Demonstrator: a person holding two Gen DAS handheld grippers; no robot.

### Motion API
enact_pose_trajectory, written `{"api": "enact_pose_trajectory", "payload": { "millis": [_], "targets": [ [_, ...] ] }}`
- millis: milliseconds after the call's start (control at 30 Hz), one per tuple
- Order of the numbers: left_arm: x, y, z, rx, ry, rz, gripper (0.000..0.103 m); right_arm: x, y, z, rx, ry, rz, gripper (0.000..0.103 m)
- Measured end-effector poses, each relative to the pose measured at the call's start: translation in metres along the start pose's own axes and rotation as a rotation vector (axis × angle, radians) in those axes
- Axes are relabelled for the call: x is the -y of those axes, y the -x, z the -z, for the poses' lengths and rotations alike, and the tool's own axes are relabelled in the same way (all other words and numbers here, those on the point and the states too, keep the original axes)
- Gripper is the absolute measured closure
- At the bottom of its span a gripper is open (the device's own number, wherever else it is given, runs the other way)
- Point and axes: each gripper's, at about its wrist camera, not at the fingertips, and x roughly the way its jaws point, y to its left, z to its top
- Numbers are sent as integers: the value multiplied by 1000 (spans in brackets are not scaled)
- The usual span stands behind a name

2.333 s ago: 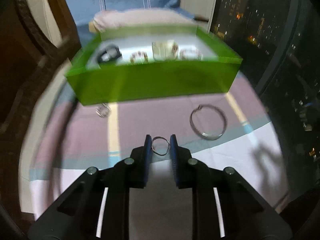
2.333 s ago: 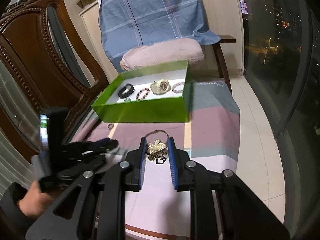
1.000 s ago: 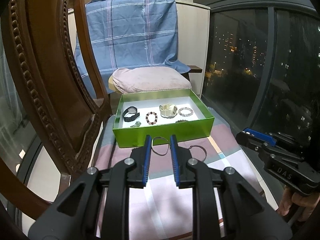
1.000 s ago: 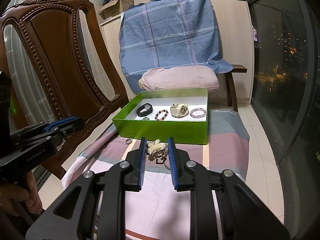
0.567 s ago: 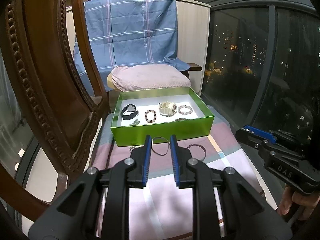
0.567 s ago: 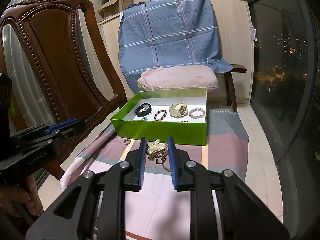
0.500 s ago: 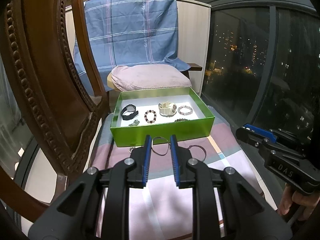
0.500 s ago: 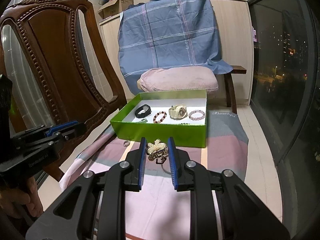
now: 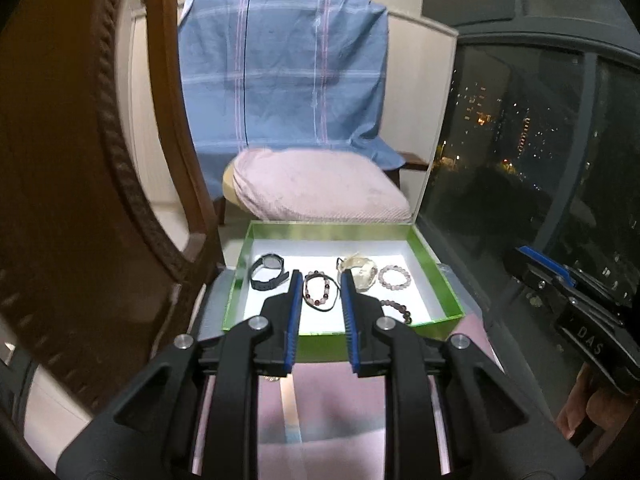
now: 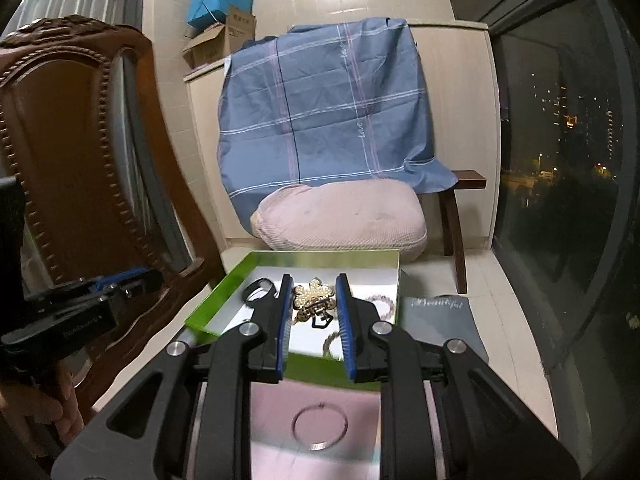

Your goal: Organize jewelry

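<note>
Two loads now hang over the green box [image 9: 438, 280], whereas half a second ago it lay beyond both sets of fingertips; in each wrist view the tips overlap its white floor at mid-frame. That suggests the carry is almost done and that releasing comes next. The left gripper [image 9: 318, 286] keeps its jaws narrow on a thin hoop [image 9: 322, 309], seen only as a faint dark arc against the beaded bracelet [image 9: 316, 294] lying below it in the box. The right gripper [image 10: 312, 286] is clamped narrowly on a gold ornament [image 10: 314, 300], a lobed, glittering piece with a dark clasp dangling beneath it, at centre frame. Already in the box are a black watch [image 9: 266, 272], a cream watch [image 9: 360, 274] and a pink bracelet [image 9: 395, 278]. One large bangle [image 10: 320, 426] lies outside on the striped cloth [image 10: 280, 412], at lower centre.
</note>
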Motion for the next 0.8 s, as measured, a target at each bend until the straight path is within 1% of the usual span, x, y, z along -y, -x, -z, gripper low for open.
{"api": "enact_pose_trajectory", "payload": {
  "millis": [100, 133, 167, 267, 300, 333, 367, 400, 433, 467, 500, 533, 567, 600, 667, 733, 800],
  "targets": [
    [-11, -46, -1, -74, 18, -26, 84, 7, -34, -1, -43, -28, -9, 82],
    [-13, -57, 0, -93, 25, -28, 84, 10, -49, 1, -69, -33, -6, 82],
    [-18, -76, 4, -125, 34, -33, 84, 11, -62, 5, -99, -31, -2, 81],
    [-27, -107, 15, -182, 44, -44, 82, 14, -92, 15, -158, -19, 19, 80],
    [-30, -112, 18, -189, 50, -53, 71, 16, -100, 17, -178, -26, 14, 71],
    [-33, -113, 20, -191, 58, -71, 51, 19, -104, 19, -199, -42, 5, 65],
    [-37, -108, 18, -181, 78, -88, 44, 20, -101, 17, -195, -56, 10, 56],
    [-40, -99, 14, -159, 95, -89, 37, 22, -94, 12, -170, -76, 11, 45],
    [-41, -89, 7, -133, 107, -81, 32, 24, -81, 6, -127, -97, 4, 39],
    [-42, -71, -1, -94, 111, -65, 28, 28, -60, -5, -56, -124, -4, 30],
    [-42, -56, -8, -58, 111, -53, 20, 31, -47, -12, -11, -138, -8, 23],
    [-42, -32, -13, -5, 108, -42, 12, 36, -22, -19, 65, -156, -12, 20],
    [-42, -17, -15, 28, 102, -36, 9, 39, -6, -22, 111, -164, -8, 12],
    [-42, 2, -14, 62, 90, -28, 6, 43, 9, -23, 146, -169, -1, 9],
    [-39, 30, -5, 96, 56, -22, 4, 49, 46, -18, 207, -173, 31, 7],
    [-34, 47, 7, 97, 27, -35, 4, 50, 63, -10, 209, -178, 48, 5],
    [-30, 59, 22, 79, 16, -44, 4, 46, 76, 1, 177, -172, 59, 5]
  ]
}}
